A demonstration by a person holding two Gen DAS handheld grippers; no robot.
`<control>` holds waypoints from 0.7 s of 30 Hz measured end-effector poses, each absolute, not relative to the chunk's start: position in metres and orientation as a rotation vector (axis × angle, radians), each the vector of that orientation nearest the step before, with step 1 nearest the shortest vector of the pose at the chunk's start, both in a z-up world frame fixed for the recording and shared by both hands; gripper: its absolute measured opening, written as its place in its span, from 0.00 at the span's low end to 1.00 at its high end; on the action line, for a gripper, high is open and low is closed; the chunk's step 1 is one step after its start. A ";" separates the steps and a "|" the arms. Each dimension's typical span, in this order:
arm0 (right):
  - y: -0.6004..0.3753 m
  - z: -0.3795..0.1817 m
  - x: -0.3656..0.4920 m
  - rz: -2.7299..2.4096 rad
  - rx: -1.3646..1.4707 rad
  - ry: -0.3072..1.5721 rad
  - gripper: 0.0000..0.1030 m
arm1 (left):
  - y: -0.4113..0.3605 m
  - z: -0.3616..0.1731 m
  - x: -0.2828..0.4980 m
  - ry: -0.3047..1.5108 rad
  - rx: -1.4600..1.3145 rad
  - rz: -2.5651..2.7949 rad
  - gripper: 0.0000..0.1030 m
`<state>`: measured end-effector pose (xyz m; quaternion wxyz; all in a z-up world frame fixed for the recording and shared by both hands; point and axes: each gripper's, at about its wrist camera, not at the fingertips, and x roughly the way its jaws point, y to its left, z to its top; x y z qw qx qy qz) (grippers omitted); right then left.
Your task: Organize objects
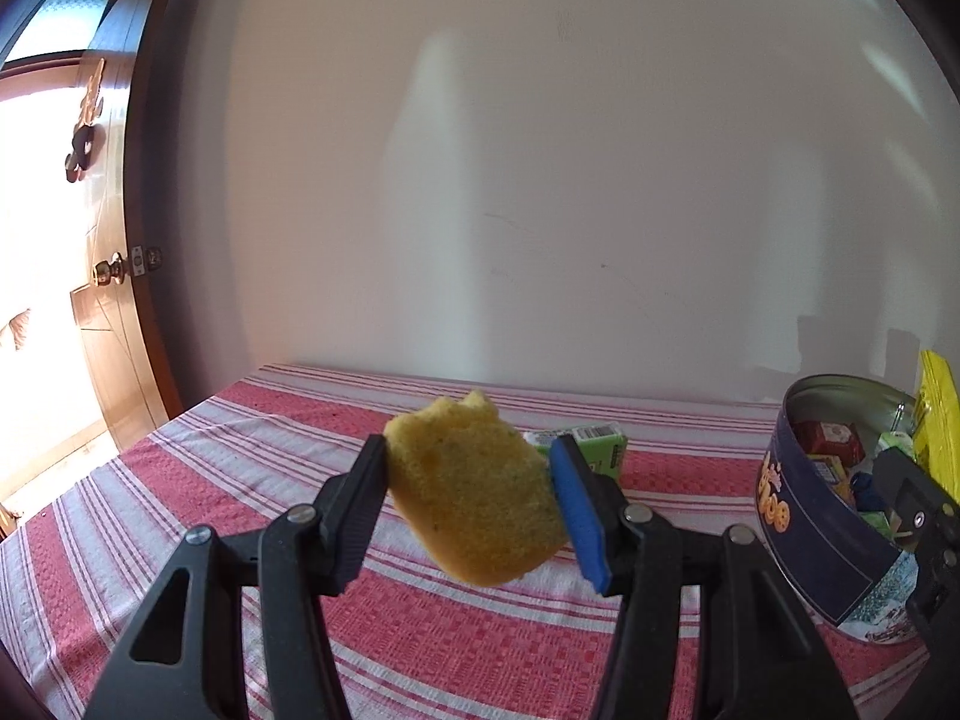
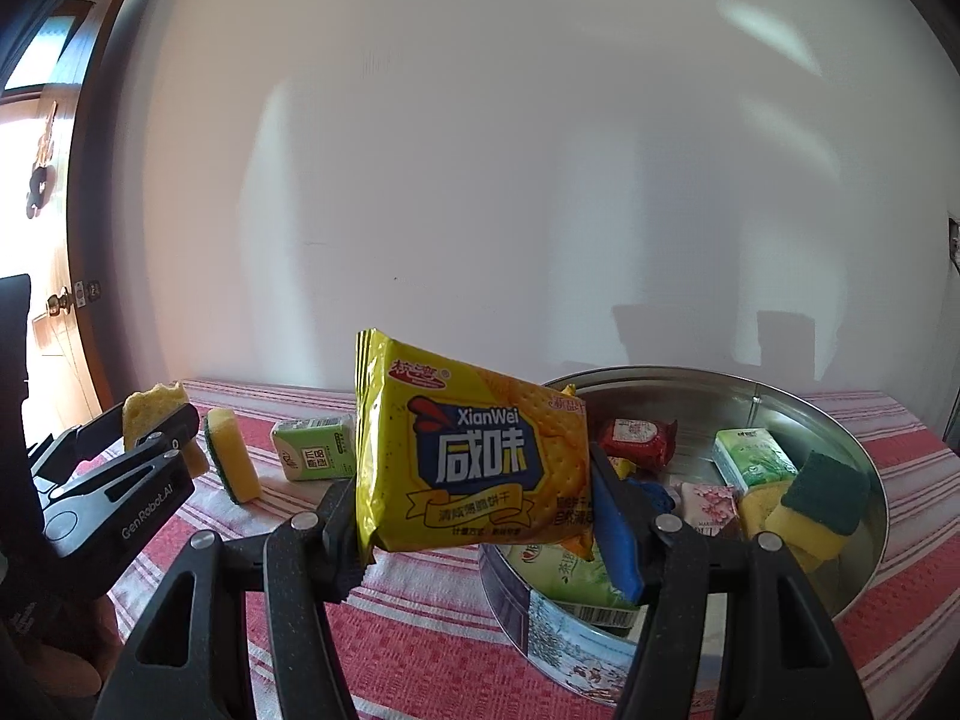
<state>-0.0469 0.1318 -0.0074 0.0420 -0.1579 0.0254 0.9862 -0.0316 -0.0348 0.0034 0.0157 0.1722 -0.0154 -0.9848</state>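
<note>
My left gripper (image 1: 474,498) is shut on a worn yellow sponge (image 1: 474,492), held tilted above the striped tablecloth (image 1: 180,480). In the right wrist view that same left gripper (image 2: 156,426) shows at the left with the sponge (image 2: 150,405) in it. My right gripper (image 2: 480,510) is shut on a yellow cracker packet (image 2: 468,450), held upright just left of the round metal tin (image 2: 840,438). The tin (image 1: 840,540) holds several small packets and a yellow-green sponge (image 2: 816,504).
A yellow-green sponge (image 2: 231,462) and a green tissue pack (image 2: 312,447) lie on the cloth between the grippers; the tissue pack (image 1: 600,444) shows behind the held sponge. A plain wall runs behind the table. A wooden door (image 1: 114,312) stands at the far left.
</note>
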 end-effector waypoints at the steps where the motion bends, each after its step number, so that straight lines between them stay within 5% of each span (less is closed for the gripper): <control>1: 0.134 -0.007 -0.046 3.015 -0.482 0.081 0.62 | -0.033 0.003 -0.030 -0.051 0.534 -3.065 0.54; 21: 0.155 0.007 -0.015 2.959 -0.385 0.027 0.62 | -0.003 0.003 -0.020 -0.066 0.579 -3.113 0.54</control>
